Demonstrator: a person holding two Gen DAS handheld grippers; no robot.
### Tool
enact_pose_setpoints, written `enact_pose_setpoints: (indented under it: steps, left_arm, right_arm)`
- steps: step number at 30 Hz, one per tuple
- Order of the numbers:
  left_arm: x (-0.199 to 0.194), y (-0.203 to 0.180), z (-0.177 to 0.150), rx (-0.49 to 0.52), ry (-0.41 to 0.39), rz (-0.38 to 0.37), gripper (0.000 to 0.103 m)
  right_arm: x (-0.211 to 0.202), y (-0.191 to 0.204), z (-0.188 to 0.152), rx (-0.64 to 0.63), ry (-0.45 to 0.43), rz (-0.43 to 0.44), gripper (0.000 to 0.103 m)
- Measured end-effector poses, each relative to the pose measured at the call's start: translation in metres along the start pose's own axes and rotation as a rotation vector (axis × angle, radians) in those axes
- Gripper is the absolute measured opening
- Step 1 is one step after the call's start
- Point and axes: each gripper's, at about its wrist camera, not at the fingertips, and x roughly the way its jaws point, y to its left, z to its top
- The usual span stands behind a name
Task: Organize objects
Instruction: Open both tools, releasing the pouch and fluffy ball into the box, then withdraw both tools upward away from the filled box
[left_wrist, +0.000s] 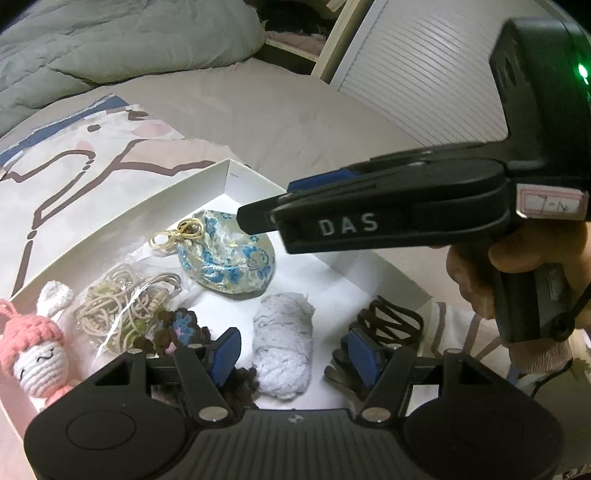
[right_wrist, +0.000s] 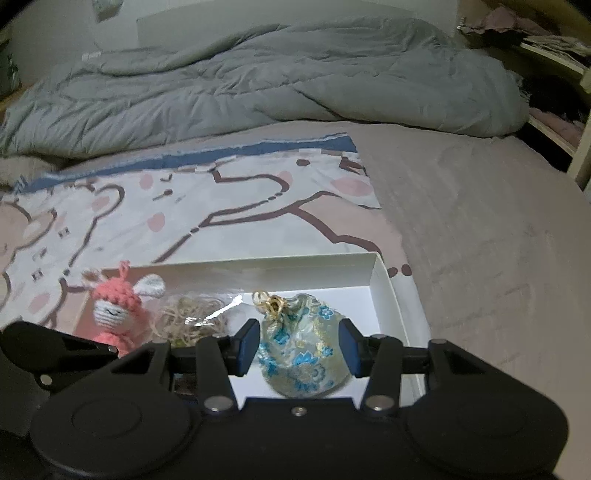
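- Presently, we list the brocade pouch near the white box's far right corner: soft, light, slippery; take it at the tied neck.
- Right tongs straddle it, part-open, pads clear.
- Left tongs part-open, empty, above the grey yarn.

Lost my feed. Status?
Left gripper open over grey yarn. Right gripper open, straddling floral pouch. Both inside white box. Nothing blocking.

Lying in white box on bed: floral pouch, pink crochet doll, bagged cords, grey yarn, black hair ties.
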Motion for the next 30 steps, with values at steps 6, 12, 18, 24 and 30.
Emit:
enact_pose_setpoints:
  steps: [6,12,18,24,30]
  left_arm:
    - [-0.023,-0.008,-0.005,-0.009,-0.016,0.029,0.065]
    - [-0.052,-0.015,-0.012,-0.016,-0.049,0.064,0.079]
    - [-0.08,-0.02,-0.018,-0.044,-0.092,0.112,0.095]
    - [-0.108,-0.018,-0.027,-0.087,-0.139,0.16,0.103]
    - [-0.133,-0.014,-0.04,-0.11,-0.177,0.221,0.103]
  right_arm:
    - [-0.027,0.0,-0.003,0.069,-0.049,0.026,0.048]
    - [-0.052,0.003,-0.008,0.108,-0.087,0.024,0.049]
    - [-0.074,0.011,-0.015,0.139,-0.117,0.008,0.06]
    - [-0.099,0.024,-0.023,0.139,-0.155,-0.033,0.08]
    - [-0.119,0.039,-0.032,0.136,-0.176,-0.059,0.091]
